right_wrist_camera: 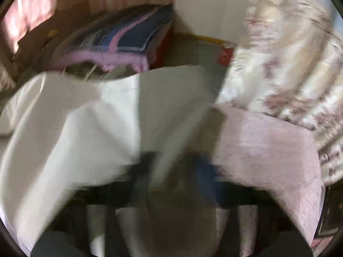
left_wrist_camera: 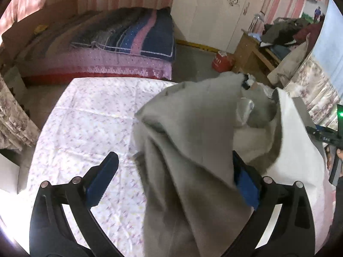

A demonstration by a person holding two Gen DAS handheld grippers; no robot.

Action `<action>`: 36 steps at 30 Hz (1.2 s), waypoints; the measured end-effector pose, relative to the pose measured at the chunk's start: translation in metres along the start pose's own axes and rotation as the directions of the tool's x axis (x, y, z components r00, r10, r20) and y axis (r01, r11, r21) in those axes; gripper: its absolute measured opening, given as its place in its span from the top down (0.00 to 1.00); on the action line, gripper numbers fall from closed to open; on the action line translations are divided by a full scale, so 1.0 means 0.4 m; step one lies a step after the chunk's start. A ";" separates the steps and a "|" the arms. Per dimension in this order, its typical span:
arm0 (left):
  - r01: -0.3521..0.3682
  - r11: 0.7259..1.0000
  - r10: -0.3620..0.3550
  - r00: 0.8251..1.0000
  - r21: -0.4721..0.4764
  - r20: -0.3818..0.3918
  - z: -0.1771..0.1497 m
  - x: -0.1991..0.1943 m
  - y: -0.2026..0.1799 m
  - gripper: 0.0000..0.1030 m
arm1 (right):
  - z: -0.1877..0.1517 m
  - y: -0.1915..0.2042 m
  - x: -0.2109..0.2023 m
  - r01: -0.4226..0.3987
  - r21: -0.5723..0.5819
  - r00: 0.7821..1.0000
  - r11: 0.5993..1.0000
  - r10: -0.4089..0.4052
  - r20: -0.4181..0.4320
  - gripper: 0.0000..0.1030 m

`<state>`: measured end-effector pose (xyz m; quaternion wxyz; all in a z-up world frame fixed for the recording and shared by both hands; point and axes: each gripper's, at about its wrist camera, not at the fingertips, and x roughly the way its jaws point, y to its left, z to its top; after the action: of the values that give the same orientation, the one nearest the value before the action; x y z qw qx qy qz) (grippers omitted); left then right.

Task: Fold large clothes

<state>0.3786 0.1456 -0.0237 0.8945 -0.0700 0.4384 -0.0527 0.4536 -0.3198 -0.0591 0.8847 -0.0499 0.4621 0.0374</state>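
While the left gripper was spread wide, the grey garment hung over its right finger, above the flowered sheet. I cannot tell the right gripper's state through the blur. Pinching an edge firmly first seemed wise.
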 end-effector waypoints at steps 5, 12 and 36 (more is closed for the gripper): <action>-0.028 1.000 0.028 0.999 0.010 -0.020 0.047 0.064 -0.031 0.87 | 0.005 0.022 -0.113 0.137 -0.019 0.963 0.990 -0.129 0.237 0.99; 0.127 0.977 -0.105 0.986 -0.174 0.133 0.124 -0.013 0.043 0.80 | 0.048 -0.089 -0.235 -0.012 0.226 0.929 0.974 -0.073 0.364 0.98; 0.533 0.770 -0.518 0.843 -0.352 0.144 0.159 -0.084 0.201 0.03 | -0.013 -0.061 -0.152 0.084 0.115 0.976 0.990 -0.105 0.191 0.36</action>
<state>0.4109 0.2350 0.0272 0.8215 -0.3616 0.3858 -0.2135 0.4172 -0.3458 -0.0107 0.9282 -0.0207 0.3707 -0.0246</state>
